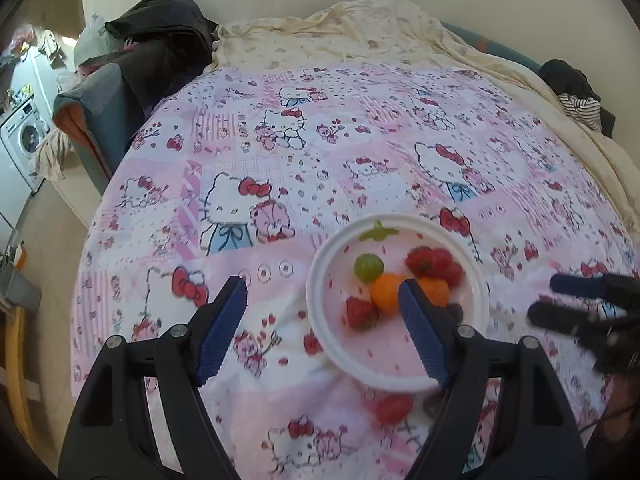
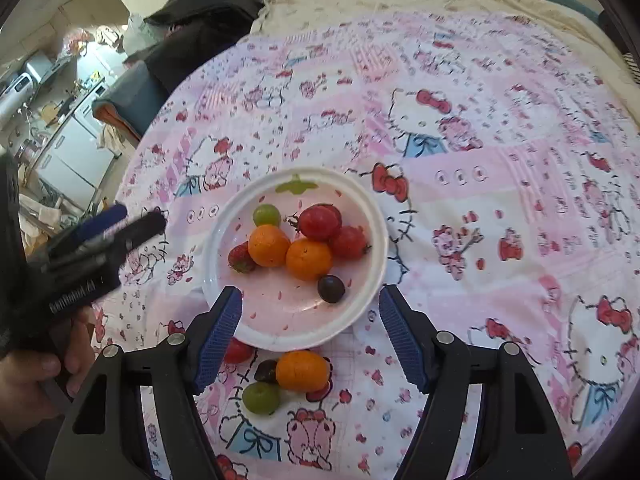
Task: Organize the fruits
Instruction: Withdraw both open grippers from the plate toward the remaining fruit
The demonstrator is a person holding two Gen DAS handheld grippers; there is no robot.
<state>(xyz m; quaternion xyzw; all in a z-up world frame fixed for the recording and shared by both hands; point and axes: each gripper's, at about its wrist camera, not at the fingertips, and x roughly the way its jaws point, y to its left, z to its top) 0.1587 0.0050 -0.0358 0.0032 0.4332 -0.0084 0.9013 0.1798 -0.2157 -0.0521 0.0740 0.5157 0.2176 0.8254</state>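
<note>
A white plate (image 2: 380, 240) lies on the pink cartoon-print bedsheet (image 2: 480, 140). It holds two oranges (image 2: 269, 245), two red tomatoes (image 2: 320, 222), a strawberry (image 2: 241, 258), a green grape (image 2: 267, 215) and a dark grape (image 2: 331, 289). Just in front of the plate lie another orange (image 2: 303, 371), a green grape (image 2: 261, 398), a dark grape (image 2: 266, 371) and a red fruit (image 2: 238, 350). My right gripper (image 2: 310, 294) hangs open and empty above the plate's near rim. My left gripper (image 1: 322, 294) is open and empty too, above the plate's (image 1: 316, 300) left side.
The bed's left edge drops to the floor, with a dark bag (image 1: 160, 40) and a grey cushion (image 1: 100, 112) at the far left corner. A washing machine (image 1: 24, 140) stands beyond. A cream sheet (image 1: 360, 32) covers the far end. A person's hand (image 2: 36, 368) holds the left gripper.
</note>
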